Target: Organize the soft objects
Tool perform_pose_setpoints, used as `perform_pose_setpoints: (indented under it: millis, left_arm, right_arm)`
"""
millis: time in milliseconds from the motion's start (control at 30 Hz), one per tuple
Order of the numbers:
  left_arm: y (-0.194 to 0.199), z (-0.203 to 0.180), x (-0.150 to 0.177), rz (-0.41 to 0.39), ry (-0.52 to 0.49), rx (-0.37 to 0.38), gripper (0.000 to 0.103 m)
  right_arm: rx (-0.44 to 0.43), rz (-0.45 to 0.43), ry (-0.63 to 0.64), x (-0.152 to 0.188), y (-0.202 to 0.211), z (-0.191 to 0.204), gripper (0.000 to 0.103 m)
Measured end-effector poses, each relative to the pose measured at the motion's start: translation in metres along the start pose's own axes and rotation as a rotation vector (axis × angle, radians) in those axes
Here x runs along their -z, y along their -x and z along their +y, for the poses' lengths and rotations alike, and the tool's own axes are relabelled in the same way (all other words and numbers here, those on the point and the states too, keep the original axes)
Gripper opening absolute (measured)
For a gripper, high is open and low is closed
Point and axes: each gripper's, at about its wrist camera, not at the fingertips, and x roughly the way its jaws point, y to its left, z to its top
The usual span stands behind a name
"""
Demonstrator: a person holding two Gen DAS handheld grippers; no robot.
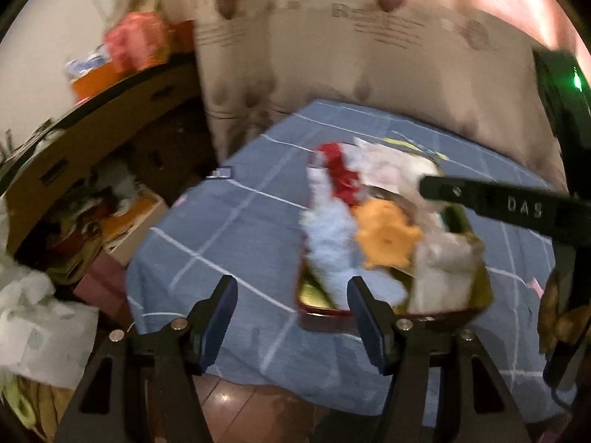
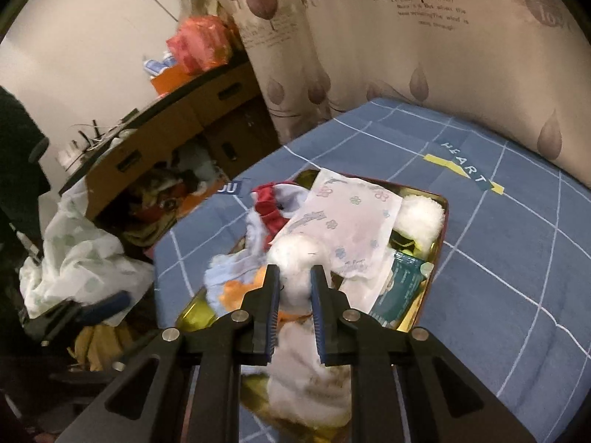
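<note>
The right gripper [image 2: 294, 271] is clamped on a white fluffy toy [image 2: 299, 258] over the gold tin [image 2: 441, 229] near the bed's [image 2: 498, 277] left edge; the left gripper [image 1: 291, 286] gapes empty. The toy looks soft and squeezed.

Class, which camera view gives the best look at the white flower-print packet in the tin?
The right wrist view: the packet lies sharp and near the middle, its flower print clear, atop the pile in the tin. In the left wrist view it is a blurred pale shape.
</note>
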Motion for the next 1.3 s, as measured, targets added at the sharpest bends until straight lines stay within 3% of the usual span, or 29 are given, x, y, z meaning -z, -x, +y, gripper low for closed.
perform_pose_setpoints:
  millis: [133, 300, 500, 600, 667, 767, 933, 1300]
  left_arm:
    - [0.001, 0.009, -0.001, -0.011, 0.018, 0.001, 0.063]
    - [-0.009, 0.007, -0.001, 0.031, -0.004, -0.012, 0.064]
    - [-0.01, 0.005, 0.001, 0.032, -0.008, -0.016, 0.064]
    - [-0.013, 0.004, 0.002, 0.038, -0.014, -0.02, 0.064]
    - [-0.012, 0.004, 0.002, 0.037, -0.016, -0.022, 0.064]
    - [-0.007, 0.004, 0.002, 0.021, -0.017, -0.007, 0.064]
    - [0.002, 0.004, 0.002, -0.008, -0.01, 0.036, 0.064]
    - [0.023, -0.011, 0.004, -0.076, -0.055, 0.059, 0.064]
  right_arm:
    - [0.036, 0.019, -0.007, -0.003, -0.01, -0.002, 0.017]
    - [0.052, 0.027, 0.008, 0.0, -0.013, 0.004, 0.021]
    - [0.073, -0.006, -0.001, 0.0, -0.003, 0.008, 0.034]
    - [0.093, -0.065, 0.001, 0.002, 0.015, 0.014, 0.049]
    - [0.137, -0.113, 0.027, 0.006, 0.031, 0.025, 0.066]
    - [0.197, -0.198, 0.061, 0.017, 0.054, 0.042, 0.084]
    - [0.288, -0.297, 0.107, 0.038, 0.083, 0.066, 0.094]
    - [0.463, -0.474, 0.122, 0.069, 0.131, 0.087, 0.102]
